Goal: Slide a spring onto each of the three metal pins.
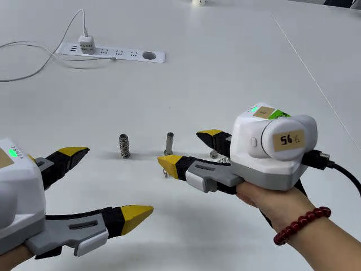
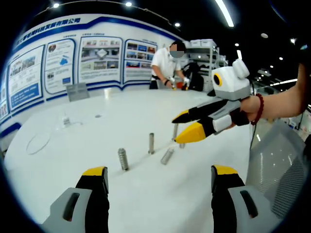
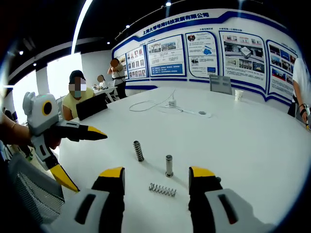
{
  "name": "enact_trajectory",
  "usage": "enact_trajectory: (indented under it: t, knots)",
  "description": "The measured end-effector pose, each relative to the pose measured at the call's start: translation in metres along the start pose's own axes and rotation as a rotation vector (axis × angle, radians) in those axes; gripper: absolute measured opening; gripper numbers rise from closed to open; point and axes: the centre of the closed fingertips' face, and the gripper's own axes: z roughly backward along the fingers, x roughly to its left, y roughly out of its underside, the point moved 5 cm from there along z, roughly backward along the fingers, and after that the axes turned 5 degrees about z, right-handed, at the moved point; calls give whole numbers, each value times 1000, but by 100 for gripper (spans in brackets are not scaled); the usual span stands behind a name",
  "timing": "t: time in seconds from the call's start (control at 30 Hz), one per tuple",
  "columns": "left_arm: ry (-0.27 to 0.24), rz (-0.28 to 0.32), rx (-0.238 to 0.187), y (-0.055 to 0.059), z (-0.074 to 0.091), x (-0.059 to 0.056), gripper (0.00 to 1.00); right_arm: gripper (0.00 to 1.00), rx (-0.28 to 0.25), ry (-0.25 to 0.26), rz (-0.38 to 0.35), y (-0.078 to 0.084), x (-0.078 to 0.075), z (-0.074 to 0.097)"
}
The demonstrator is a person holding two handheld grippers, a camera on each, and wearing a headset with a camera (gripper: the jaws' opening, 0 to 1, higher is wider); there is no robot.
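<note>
sticker point(image 1: 288, 139) on R claw point(image 1: 187, 149): "56" | wall banner point(image 3: 194, 17): Chinese chars, too small to read

The table point(image 1: 225, 68) is smooth, matt white. Left of the bare, dull-metal pin point(image 1: 169, 143) stands a shiny coiled-wire spring point(image 1: 124, 145). The right gripper point(image 1: 185, 148) has a glossy white plastic shell.

We see a loose spring point(image 3: 162, 190) lying flat between the tips of the right gripper point(image 3: 158, 173); just beyond stand a bare pin point(image 3: 168, 165) and a sprung pin point(image 3: 138, 151).
</note>
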Motion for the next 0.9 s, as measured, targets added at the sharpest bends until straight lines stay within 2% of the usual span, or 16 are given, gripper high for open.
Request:
enact_trajectory:
  t: [0.43,0.6,0.9]
  knots:
    - [12,-20,39,1,-8,-4,82,55,19,-21,14,11,-12,25]
    - [17,-35,61,0,-15,-5,78,55,30,-24,25,17,-17,31]
    - [44,-32,74,-5,-32,-4,71,56,35,-46,25,27,-20,40]
